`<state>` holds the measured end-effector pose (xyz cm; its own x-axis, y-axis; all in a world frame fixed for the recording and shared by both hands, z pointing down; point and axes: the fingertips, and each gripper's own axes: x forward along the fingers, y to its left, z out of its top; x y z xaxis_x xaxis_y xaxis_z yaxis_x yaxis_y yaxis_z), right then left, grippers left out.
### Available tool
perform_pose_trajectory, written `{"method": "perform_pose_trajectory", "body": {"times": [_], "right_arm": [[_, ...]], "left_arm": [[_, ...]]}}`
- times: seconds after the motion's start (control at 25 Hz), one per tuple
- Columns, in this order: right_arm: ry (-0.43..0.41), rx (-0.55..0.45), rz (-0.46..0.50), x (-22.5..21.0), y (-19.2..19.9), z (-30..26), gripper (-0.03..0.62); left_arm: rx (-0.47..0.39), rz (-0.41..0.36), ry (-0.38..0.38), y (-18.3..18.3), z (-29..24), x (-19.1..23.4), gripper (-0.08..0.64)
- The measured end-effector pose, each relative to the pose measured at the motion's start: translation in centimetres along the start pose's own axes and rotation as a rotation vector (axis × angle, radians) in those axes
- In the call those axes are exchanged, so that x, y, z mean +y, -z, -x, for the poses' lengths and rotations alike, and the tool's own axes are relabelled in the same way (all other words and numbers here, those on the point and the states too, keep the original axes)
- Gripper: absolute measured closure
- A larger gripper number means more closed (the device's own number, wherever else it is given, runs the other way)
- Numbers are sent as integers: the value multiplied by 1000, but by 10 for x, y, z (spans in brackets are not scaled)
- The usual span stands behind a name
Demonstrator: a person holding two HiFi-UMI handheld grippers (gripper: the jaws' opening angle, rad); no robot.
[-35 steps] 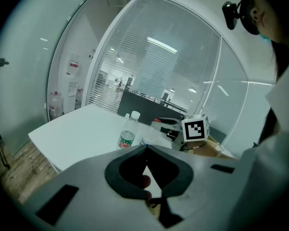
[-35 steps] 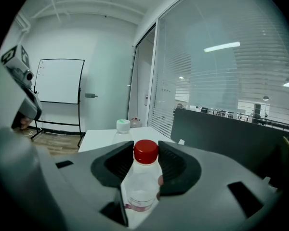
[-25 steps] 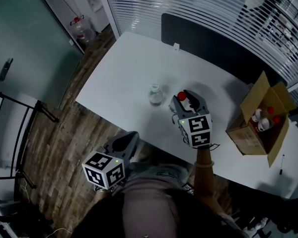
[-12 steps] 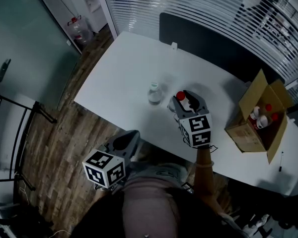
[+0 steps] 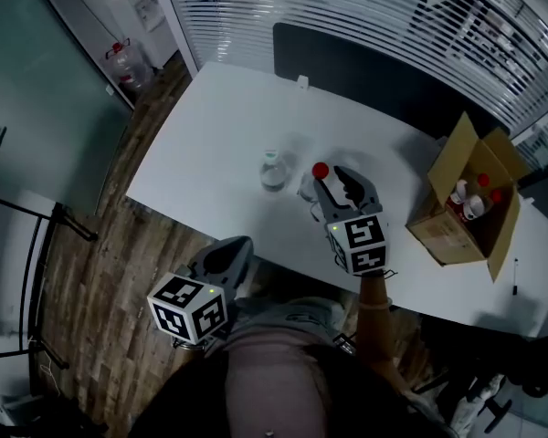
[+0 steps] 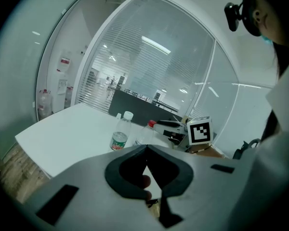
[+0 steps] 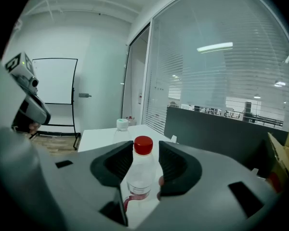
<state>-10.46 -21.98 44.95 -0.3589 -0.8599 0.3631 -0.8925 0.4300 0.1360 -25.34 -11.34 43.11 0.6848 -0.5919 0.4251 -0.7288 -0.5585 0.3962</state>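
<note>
Your right hand-held gripper grips the red-capped bottle, upright on the worktop — your left hand-held gripper is closed, empty.

- I am losing the base of the red-capped bottle behind the body of the right gripper.
- The walls of the cardboard box are cutting off the bottles inside; I am not counting them.
- The label print on the white-capped bottle is showing too small to read.
</note>
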Motion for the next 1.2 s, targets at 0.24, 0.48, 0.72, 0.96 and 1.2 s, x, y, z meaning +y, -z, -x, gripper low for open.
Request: {"method": "perform_pose_trajectory", "body": {"times": [0.24, 0.48, 0.72, 0.96, 1.2], "right_arm": [[49, -41, -24, 0, -7, 21, 425], [138, -103, -75, -5, -17, 44, 504], [206, -102, -86, 3, -21, 61, 534], [266, -74, -93, 12, -18, 81, 545], [311, -63, -100, 16, -16, 104, 546]], "left_arm": [[-2, -26, 31, -7, 1, 2, 551], [-7, -52, 73, -15, 7, 3, 551], [-9, -70, 123, -19, 13, 7, 551], [4, -86, 184, -22, 11, 7, 551], [22, -97, 241, -21, 2, -4, 551]]}}
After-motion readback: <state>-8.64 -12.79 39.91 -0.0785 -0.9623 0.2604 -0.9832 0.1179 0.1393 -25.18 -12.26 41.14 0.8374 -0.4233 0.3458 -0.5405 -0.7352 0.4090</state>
